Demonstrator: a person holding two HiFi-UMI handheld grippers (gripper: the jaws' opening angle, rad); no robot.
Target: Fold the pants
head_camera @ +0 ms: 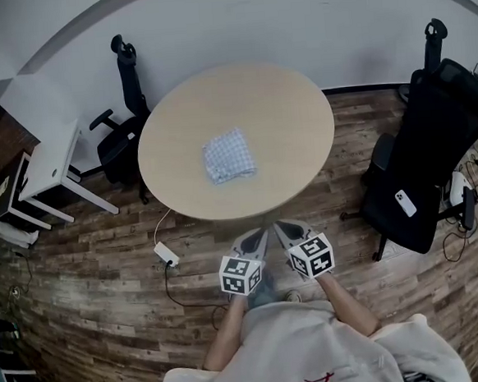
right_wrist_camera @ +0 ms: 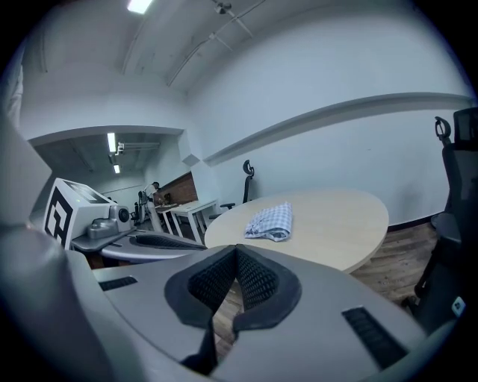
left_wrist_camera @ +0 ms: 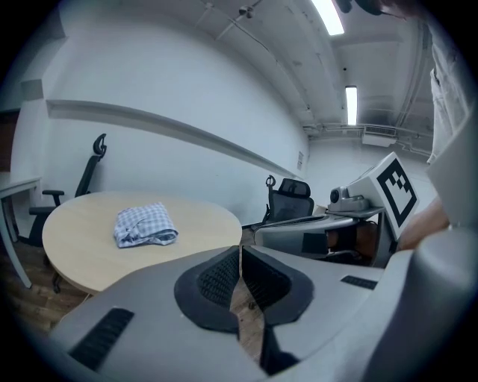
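A wood-plank floor (head_camera: 97, 271) fills the room, with a white wall (head_camera: 234, 22) closing off the far side. Nearest the camera, the person holds both grippers side by side just short of the table's near edge, over the floor. The left gripper (head_camera: 256, 236) has its jaws pressed together with nothing between them; only floorboards show through the narrow slit below the tips. The right gripper (head_camera: 283, 227) is pressed together too and just as empty. The two tips lie close to each other, angled inward. A white power strip (head_camera: 166, 253) lies on the floor to the left of the grippers, its cord trailing under the table. Beyond them stands a round, pale wooden table (head_camera: 291, 116). The pants (head_camera: 228, 155), blue-and-white checked, sit near its middle, folded into a small compact bundle, well apart from both grippers. To the right of the table is a big black office chair (head_camera: 425, 147) with a phone (head_camera: 405, 202) lying on its seat. On the far left side another black chair (head_camera: 124, 141) stands against the table, and past it a white desk (head_camera: 51, 155) by the wall
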